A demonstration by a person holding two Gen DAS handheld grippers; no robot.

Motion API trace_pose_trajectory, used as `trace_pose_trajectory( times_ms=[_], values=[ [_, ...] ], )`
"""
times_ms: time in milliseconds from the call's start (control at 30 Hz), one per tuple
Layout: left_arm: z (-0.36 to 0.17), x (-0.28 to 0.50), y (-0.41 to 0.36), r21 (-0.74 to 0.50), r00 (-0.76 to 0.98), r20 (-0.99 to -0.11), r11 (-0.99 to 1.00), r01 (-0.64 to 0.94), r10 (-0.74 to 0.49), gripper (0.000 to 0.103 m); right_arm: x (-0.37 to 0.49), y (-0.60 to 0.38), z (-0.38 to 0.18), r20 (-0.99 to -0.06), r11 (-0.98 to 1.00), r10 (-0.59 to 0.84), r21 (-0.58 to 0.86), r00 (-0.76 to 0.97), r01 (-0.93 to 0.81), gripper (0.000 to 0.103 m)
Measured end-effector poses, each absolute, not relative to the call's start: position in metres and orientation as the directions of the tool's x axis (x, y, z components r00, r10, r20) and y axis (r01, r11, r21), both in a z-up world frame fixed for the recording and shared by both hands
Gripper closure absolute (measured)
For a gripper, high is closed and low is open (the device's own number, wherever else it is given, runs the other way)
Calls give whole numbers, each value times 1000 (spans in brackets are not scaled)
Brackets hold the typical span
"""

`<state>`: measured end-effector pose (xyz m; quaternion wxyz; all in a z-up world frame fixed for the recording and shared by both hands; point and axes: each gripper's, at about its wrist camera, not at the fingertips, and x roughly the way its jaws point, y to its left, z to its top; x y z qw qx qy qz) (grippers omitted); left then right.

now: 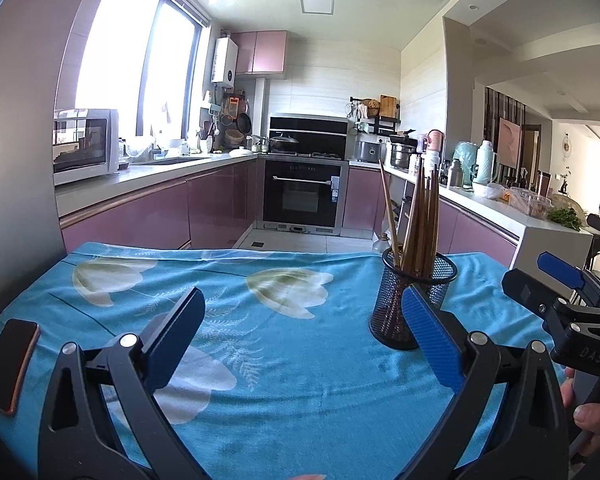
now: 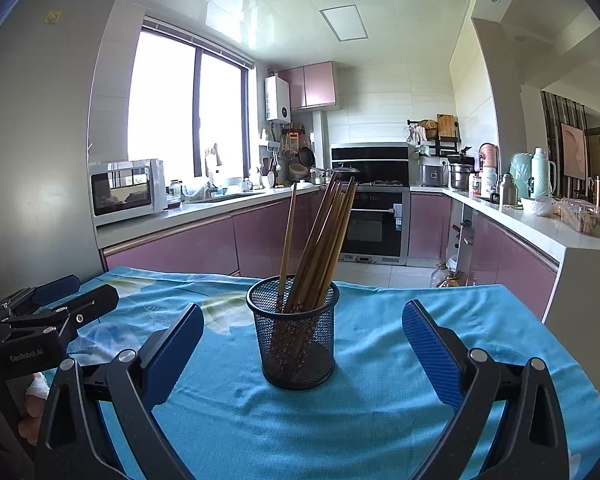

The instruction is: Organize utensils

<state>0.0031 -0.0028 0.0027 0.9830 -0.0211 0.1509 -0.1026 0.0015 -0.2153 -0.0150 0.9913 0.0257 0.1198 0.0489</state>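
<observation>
The chopsticks (image 2: pixel 320 236) are all standing together in the black mesh holder (image 2: pixel 296 336), which is sitting on the table (image 2: pixel 380 420) toward its far right side, so the sorting is looking finished; no loose utensil is showing. The left gripper (image 1: pixel 300 340) and right gripper (image 2: pixel 302 354) are hovering with fingers apart, gripping nothing. A blue flowered cloth is covering the table, a phone (image 1: pixel 10 364) is lying at its left edge, and a pink-cabinet kitchen is stretching behind.

Wide bare stretch of blue tablecloth (image 1: pixel 284 364) ahead of the left gripper (image 1: pixel 304 340), open and unblocked; only a phone (image 1: pixel 10 364) flat at the far left edge. Mesh cup (image 2: pixel 296 340) of upright chopsticks (image 2: pixel 320 240) standing squarely between the spread fingers of the right gripper (image 2: pixel 304 348), cloth free on either side
</observation>
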Motion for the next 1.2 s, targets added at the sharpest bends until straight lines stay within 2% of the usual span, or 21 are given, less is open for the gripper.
trace_pose_trajectory(
  times_ms=[1200],
  values=[
    [3,3,-2,-78,934,-291,978,193,-207,6,2,-216,-17,-232,994,96,74,968,-81,7]
  ],
)
